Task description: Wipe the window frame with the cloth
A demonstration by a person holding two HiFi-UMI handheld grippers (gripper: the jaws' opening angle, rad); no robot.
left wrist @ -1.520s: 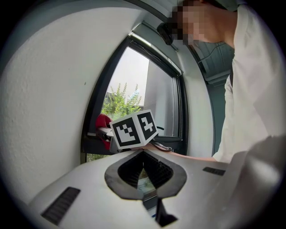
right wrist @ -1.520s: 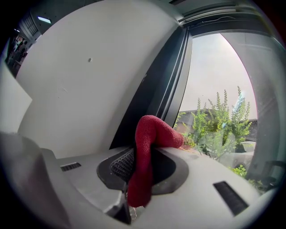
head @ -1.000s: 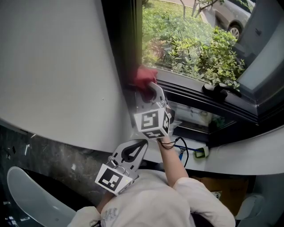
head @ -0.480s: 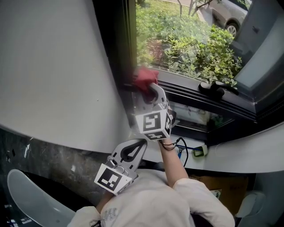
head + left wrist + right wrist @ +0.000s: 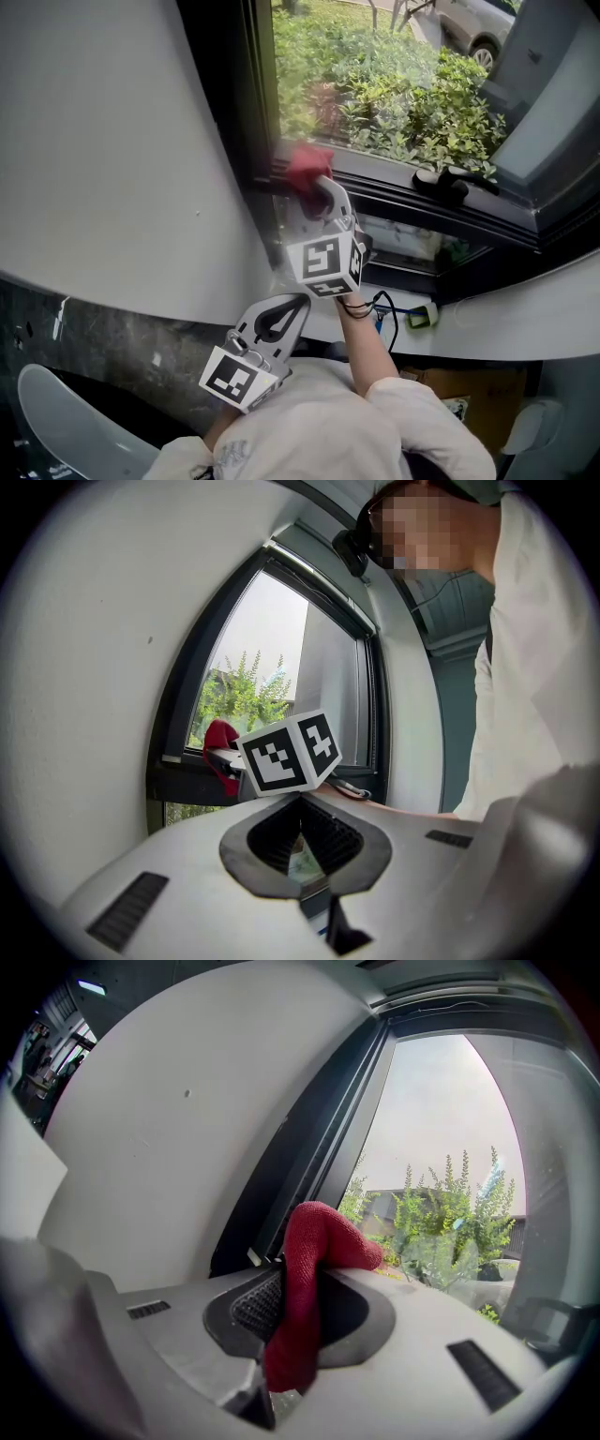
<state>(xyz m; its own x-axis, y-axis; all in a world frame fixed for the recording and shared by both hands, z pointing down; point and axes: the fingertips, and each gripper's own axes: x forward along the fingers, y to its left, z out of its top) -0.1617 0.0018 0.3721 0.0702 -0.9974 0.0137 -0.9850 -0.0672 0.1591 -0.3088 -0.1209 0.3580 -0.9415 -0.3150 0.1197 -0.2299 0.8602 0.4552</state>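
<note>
Over the last second almost nothing shifts at the work spot: the red cloth (image 5: pixel 307 161) stays bunched in the lower left corner of the opening, where the dark upright of the window frame (image 5: pixel 220 103) meets the bottom rail (image 5: pixel 422 202), and the right gripper (image 5: pixel 314 183) stays behind it in nearly the same place. Only the view slides a little, so the upright sits slightly further left in the head view. I judge from this that the wipe is dwelling on the corner, or moving very slowly, rather than sweeping along the rail, and most of the rail towards the handle (image 5: pixel 450 183) looks yet to be covered. The right gripper is clamped on the cloth, which stands up between its jaws and folds over towards the glass in the right gripper view (image 5: pixel 305 1269). The right forearm (image 5: pixel 361 328) reaches up and forward from the body, with the marker cube (image 5: pixel 326 262) facing the camera. The left gripper (image 5: pixel 281 319) hangs low near the chest, well short of the frame, with its jaws drawn together and nothing between them.
</note>
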